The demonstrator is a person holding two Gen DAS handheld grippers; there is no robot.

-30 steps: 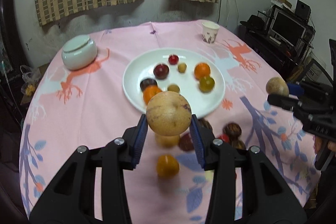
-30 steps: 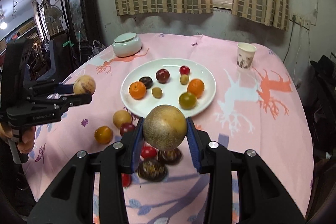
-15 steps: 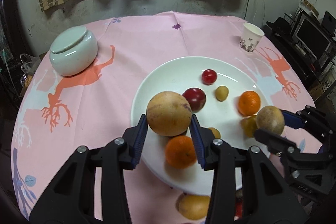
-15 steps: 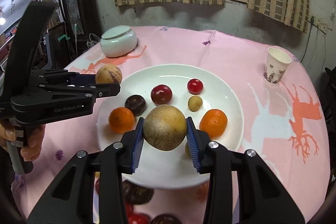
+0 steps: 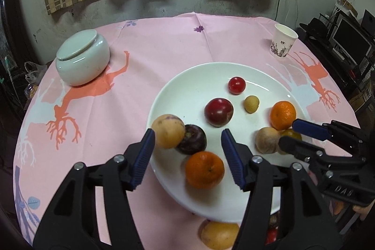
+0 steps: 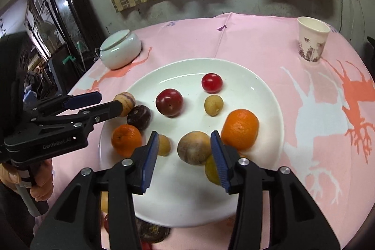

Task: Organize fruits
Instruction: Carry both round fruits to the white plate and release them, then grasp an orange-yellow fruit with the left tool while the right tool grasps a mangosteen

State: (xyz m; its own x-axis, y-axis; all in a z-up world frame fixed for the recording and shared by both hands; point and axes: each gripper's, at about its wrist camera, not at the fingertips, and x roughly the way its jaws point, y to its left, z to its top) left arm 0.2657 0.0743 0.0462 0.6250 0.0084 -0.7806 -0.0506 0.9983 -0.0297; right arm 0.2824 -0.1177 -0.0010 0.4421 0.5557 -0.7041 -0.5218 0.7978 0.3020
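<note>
both claws just sprang apart over the white plate (image 5: 187,86): the left gripper (image 5: 187,152) gapes, its tan fruit (image 5: 167,130) at the plate's rim beside a dark plum (image 5: 193,138); the right gripper (image 6: 184,157) stands wide, its brown fruit (image 6: 193,150) resting on the plate between the pads.

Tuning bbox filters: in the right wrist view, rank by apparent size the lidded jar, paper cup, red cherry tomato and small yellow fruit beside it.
1. lidded jar
2. paper cup
3. red cherry tomato and small yellow fruit: near alike, not ranked.
Jar and cup sit farther from the camera, so true sizes may differ more.
</note>
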